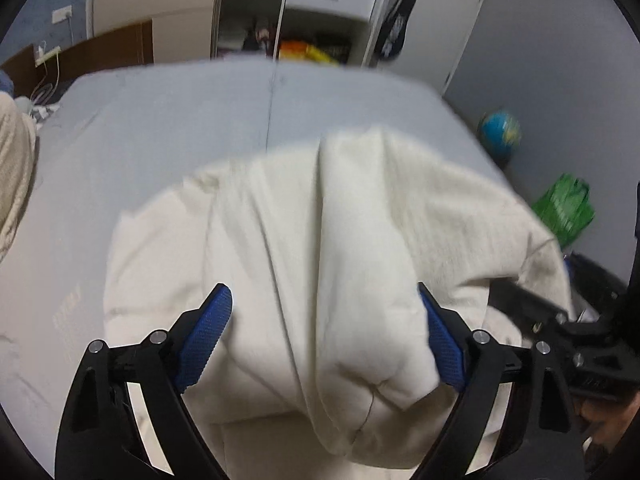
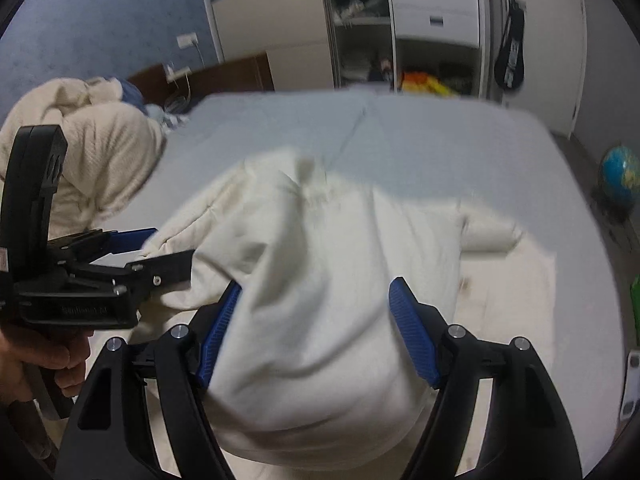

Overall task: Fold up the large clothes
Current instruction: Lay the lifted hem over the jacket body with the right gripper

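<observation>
A large cream garment point(image 1: 320, 240) lies bunched on the grey bed point(image 1: 180, 120). My left gripper point(image 1: 324, 320) stands open with a thick fold of the garment between its blue pads point(image 1: 208, 340). My right gripper point(image 2: 316, 328) is also open, with a bulging fold of the same garment point(image 2: 320, 280) between its blue pads point(image 2: 412, 332). The left gripper also shows in the right wrist view point(image 2: 132, 252), at the left, against the garment's edge. The right gripper shows at the right edge of the left wrist view point(image 1: 560, 332).
A second cream cloth point(image 2: 92, 152) is heaped at the bed's left. A wardrobe with drawers point(image 2: 436, 12) stands beyond the bed. A globe point(image 2: 620, 176) and a green bag point(image 1: 568, 208) sit on the floor to the right.
</observation>
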A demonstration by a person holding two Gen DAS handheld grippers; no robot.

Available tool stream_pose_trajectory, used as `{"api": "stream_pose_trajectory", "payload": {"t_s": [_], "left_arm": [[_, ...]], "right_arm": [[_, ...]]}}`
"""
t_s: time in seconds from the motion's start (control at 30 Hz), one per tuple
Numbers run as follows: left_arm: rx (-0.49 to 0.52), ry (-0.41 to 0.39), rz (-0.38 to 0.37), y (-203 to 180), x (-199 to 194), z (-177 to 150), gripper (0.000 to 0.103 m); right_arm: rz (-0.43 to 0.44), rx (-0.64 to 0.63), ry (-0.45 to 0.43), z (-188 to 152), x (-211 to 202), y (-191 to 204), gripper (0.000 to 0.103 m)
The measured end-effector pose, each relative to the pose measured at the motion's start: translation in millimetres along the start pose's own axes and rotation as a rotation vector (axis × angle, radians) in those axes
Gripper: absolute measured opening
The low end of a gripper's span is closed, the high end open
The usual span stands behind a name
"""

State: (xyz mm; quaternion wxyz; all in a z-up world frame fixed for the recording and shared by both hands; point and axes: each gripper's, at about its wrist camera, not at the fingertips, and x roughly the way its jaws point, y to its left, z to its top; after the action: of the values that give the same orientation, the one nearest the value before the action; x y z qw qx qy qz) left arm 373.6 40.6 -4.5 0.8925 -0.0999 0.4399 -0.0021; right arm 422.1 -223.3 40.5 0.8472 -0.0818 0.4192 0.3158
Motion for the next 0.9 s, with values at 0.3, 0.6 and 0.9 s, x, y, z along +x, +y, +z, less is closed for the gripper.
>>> {"api": "stream_pose_trajectory", "payload": {"t_s": [0.3,0.6,0.9], "left_arm": [[0.064,0.058,0.047,12.1,44.8,-49.1,0.086],[0.019,0.031,0.007,21.3,43.5,-64.6,0.087],[0.046,-0.111,-0.002,7.5,-12.6,-55.1,0.082]], "right_arm": [[-0.024,-0.107,0.047,-63.3,42.1,5.5,0.071],[-0.055,-0.179,0.012,-76.8,35.9,9.9,0.072],[-0.067,-0.156,-0.121,-47.9,-10.0,13.3,0.073]]}}
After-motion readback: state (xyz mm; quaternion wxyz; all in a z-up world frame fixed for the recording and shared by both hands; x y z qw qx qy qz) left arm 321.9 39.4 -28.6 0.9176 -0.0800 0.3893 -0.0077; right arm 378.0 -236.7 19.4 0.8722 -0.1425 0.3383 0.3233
